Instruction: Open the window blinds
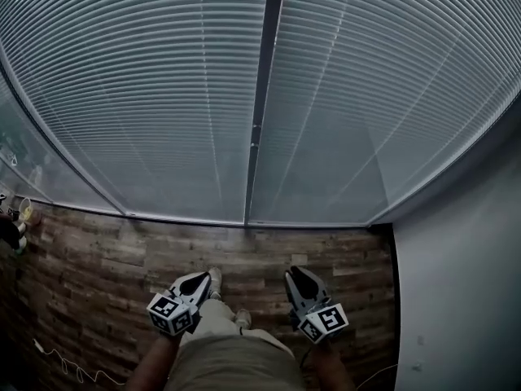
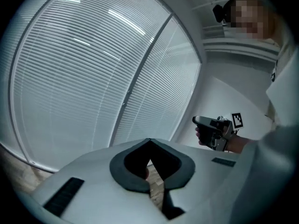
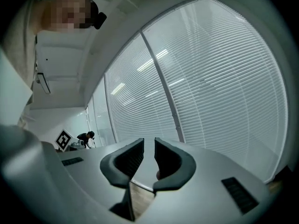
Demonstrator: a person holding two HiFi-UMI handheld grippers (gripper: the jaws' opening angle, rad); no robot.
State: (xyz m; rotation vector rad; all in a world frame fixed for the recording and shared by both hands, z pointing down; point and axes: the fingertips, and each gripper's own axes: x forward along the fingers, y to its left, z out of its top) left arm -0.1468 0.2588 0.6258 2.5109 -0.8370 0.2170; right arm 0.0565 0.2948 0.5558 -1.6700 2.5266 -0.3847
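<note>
Closed white blinds (image 1: 155, 96) cover two window panels on either side of a dark mullion (image 1: 262, 96), their slats lying flat down to the sill. My left gripper (image 1: 200, 278) and right gripper (image 1: 294, 273) are held low over the floor, well short of the window, and both point at it. The left gripper (image 2: 149, 140) has its tips together with nothing in them. A narrow slit shows between the tips of the right gripper (image 3: 149, 142), which is also shut and holds nothing. The blinds (image 2: 79, 78) (image 3: 215, 78) fill both gripper views. No cord or wand is visible.
Dark wood plank floor (image 1: 89, 275) runs up to the window sill. A white wall (image 1: 464, 283) closes the right side. Small items (image 1: 18, 218) sit at the far left, and a thin cable (image 1: 69, 371) lies on the floor. A person (image 3: 87, 136) stands far off to the left.
</note>
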